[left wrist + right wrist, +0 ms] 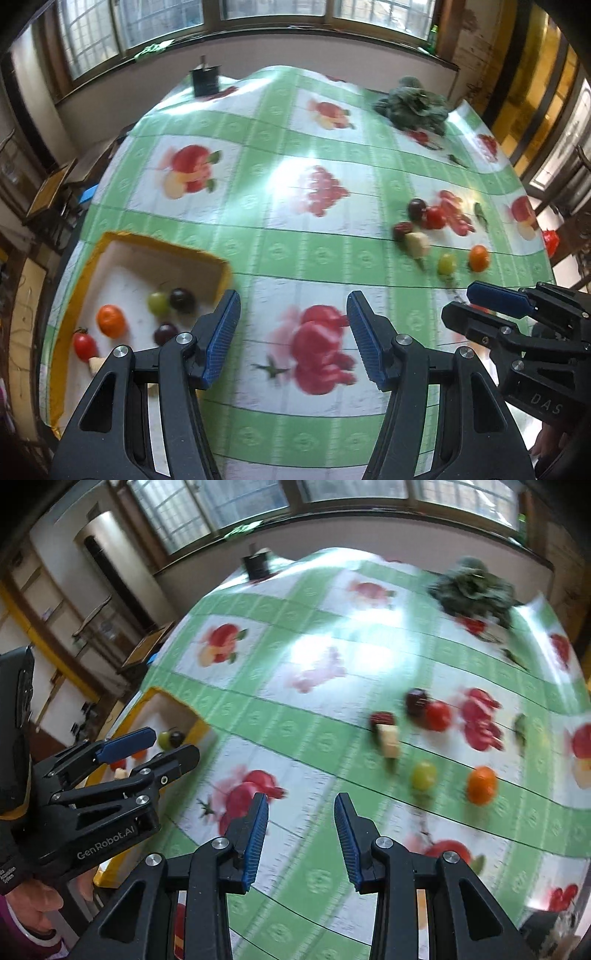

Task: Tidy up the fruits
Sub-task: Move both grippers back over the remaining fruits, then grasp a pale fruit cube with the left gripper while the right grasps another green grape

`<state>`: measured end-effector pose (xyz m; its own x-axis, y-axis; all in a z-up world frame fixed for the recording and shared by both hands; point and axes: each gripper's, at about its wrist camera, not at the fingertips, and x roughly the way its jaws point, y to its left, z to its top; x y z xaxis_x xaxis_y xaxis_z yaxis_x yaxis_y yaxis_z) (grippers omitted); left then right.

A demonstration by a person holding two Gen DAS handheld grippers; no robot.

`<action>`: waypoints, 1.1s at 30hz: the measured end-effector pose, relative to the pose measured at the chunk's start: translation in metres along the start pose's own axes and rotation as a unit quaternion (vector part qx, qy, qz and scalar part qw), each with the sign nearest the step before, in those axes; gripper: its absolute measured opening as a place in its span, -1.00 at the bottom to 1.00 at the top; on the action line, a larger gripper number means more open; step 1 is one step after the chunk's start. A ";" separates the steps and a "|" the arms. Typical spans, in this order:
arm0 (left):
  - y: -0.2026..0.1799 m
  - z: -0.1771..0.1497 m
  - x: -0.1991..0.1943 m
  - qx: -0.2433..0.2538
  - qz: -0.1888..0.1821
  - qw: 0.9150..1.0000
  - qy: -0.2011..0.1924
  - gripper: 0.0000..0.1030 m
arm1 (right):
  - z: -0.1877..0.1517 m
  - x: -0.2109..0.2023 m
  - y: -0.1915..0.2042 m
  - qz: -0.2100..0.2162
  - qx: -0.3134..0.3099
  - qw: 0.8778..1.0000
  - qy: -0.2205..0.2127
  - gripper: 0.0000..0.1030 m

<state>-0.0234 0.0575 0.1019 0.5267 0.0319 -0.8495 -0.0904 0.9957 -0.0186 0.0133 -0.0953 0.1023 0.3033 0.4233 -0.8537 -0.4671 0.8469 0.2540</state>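
My left gripper [293, 339] hangs open and empty over the fruit-print tablecloth, just right of a yellow-rimmed tray [92, 258]. In the tray lie an orange [110, 320], a green grape [159, 302], two dark plums [181, 299], a red tomato [83, 343] and a pale chunk. Loose fruit lies farther right: a dark plum [417, 701], a tomato [437, 716], a brown date [382, 718], a pale chunk [389, 740], a green grape [424, 775] and an orange [481, 784]. My right gripper [301, 838] is open with nothing between its pads, short of that group.
Leafy greens [472, 587] lie at the table's far right, and a dark can [205, 81] stands at the far edge under the windows. The left gripper [173, 744] is seen above the tray [195, 731]. A chair and shelves stand left of the table.
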 end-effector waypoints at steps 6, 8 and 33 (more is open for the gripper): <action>-0.032 0.004 0.005 0.016 -0.010 1.000 0.004 0.17 | -0.008 -0.016 -0.030 -0.021 0.018 1.000 -0.009 -0.24; -0.040 0.004 0.008 0.018 -0.013 1.000 0.007 0.17 | -0.011 -0.018 -0.039 -0.022 0.027 0.999 -0.006 -0.24; -0.104 0.050 0.100 -0.008 -0.099 0.992 0.072 0.17 | -0.036 -0.016 -0.108 -0.021 0.077 0.997 0.016 -0.23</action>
<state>0.0805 -0.0384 0.0453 0.4084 -0.1781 -0.8953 -0.0109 0.9798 -0.1999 0.0290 -0.2049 0.0720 0.2915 0.3783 -0.8786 -0.3203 0.9041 0.2830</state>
